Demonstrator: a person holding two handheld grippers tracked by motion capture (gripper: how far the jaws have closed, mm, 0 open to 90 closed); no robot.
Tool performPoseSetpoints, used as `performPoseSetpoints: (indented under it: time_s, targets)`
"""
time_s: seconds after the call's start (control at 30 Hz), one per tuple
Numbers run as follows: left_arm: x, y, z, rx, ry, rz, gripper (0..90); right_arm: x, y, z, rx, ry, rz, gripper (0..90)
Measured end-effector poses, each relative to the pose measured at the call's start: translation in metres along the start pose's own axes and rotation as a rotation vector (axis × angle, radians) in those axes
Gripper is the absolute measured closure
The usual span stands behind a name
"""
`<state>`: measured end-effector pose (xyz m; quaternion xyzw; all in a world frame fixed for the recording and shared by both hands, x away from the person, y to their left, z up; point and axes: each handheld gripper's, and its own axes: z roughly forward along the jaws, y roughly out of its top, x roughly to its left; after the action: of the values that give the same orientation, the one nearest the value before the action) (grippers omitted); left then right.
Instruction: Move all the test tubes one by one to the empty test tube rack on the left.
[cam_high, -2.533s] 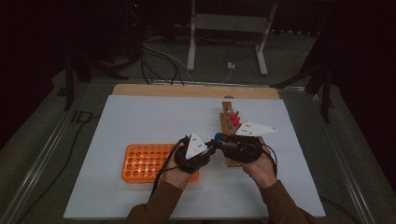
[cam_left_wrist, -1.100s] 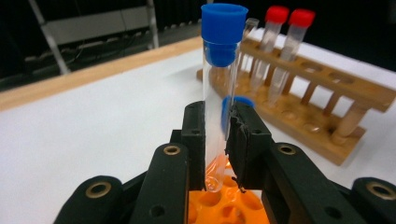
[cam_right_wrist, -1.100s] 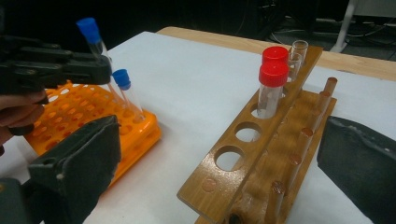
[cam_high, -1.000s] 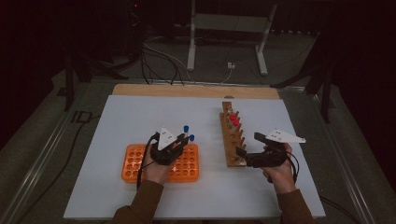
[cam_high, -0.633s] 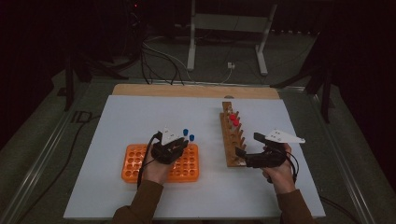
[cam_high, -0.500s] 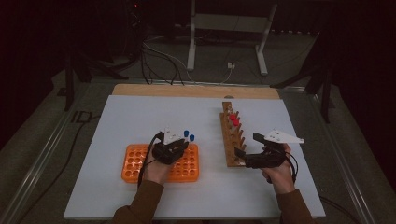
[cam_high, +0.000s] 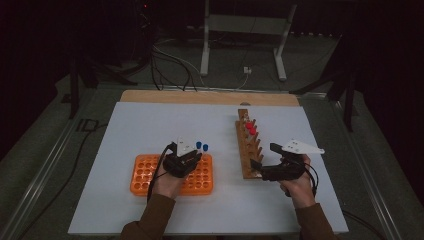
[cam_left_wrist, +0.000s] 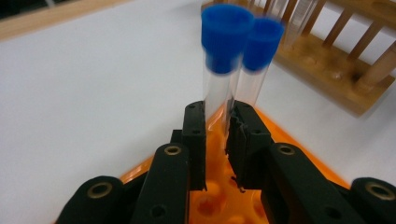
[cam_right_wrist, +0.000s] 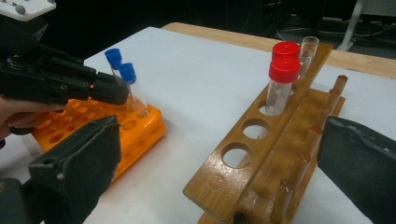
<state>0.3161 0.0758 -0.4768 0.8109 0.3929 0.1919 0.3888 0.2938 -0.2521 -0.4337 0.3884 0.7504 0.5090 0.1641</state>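
Observation:
My left gripper (cam_high: 196, 157) is over the far right corner of the orange tube rack (cam_high: 145, 175). It is shut on a clear tube with a blue cap (cam_left_wrist: 219, 70) that stands in the rack (cam_left_wrist: 212, 191). A second blue-capped tube (cam_left_wrist: 258, 56) stands just behind it, and both (cam_high: 202, 146) stick up above the rack. My right gripper (cam_high: 265, 158) is wide open at the near end of the wooden rack (cam_high: 247, 155), holding nothing. In the right gripper view the right gripper (cam_right_wrist: 217, 177) faces that wooden rack (cam_right_wrist: 261, 154), and the left gripper (cam_right_wrist: 116, 93) reaches the blue tubes.
Two red-capped tubes (cam_right_wrist: 282, 79) and uncapped clear tubes (cam_right_wrist: 309, 46) stand at the wooden rack's far end; its nearer holes are empty. A white sheet (cam_high: 150, 125) covers the table, with a wooden strip (cam_high: 200, 97) along its far edge. Cables and a metal stand lie beyond.
The left gripper carried a blue-capped tube from the wooden rack to the orange rack and lowered it beside the other blue tube. The right gripper drew back right, open, then stayed still.

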Motion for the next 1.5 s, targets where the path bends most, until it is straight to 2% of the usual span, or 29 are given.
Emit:
performPoseSetpoints:
  time_s: [0.2,0.37,0.47,0.53,0.73,0.87,1.0,1.1,1.17,1.33,1.43,1.5]
  targets:
    - [-0.002,0.001,0.005,0.052,0.013,-0.01,78.5,0.0,-0.001,0.001,0.006,0.003,0.0,0.2]
    - [0.0,0.001,0.004,0.052,0.001,-0.022,78.5,0.001,-0.001,0.003,0.011,0.002,0.0,0.2]
    - [0.003,-0.001,0.004,0.04,-0.021,-0.058,76.8,0.001,0.0,0.004,0.014,0.0,-0.008,0.2]
    - [0.004,-0.003,0.003,0.038,-0.028,-0.069,71.7,0.001,0.001,0.005,0.016,-0.002,-0.012,0.2]
    - [0.012,-0.007,-0.008,-0.059,-0.073,-0.109,63.3,-0.001,0.008,0.007,0.014,-0.018,-0.023,0.2]
    - [0.017,-0.008,-0.018,-0.122,-0.098,-0.111,54.7,-0.003,0.014,0.011,0.023,-0.036,-0.037,0.2]
    - [0.021,-0.007,-0.027,-0.192,-0.132,-0.136,43.1,-0.008,0.02,0.017,0.033,-0.052,-0.032,0.2]
    - [0.022,-0.006,-0.034,-0.229,-0.119,-0.141,32.1,-0.013,0.023,0.024,0.044,-0.059,-0.024,1.7]
    - [0.023,-0.005,-0.038,-0.239,-0.092,-0.145,24.3,-0.017,0.024,0.029,0.047,-0.058,-0.012,4.7]
    - [0.03,-0.004,-0.043,-0.256,-0.061,-0.176,14.8,-0.025,0.025,0.043,0.086,-0.095,-0.008,10.7]
    - [0.032,-0.004,-0.045,-0.268,-0.054,-0.191,3.5,-0.028,0.026,0.05,0.093,-0.111,-0.022,21.7]
    - [0.033,-0.004,-0.047,-0.283,-0.054,-0.195,1.2,-0.029,0.026,0.054,0.094,-0.125,-0.026,32.5]
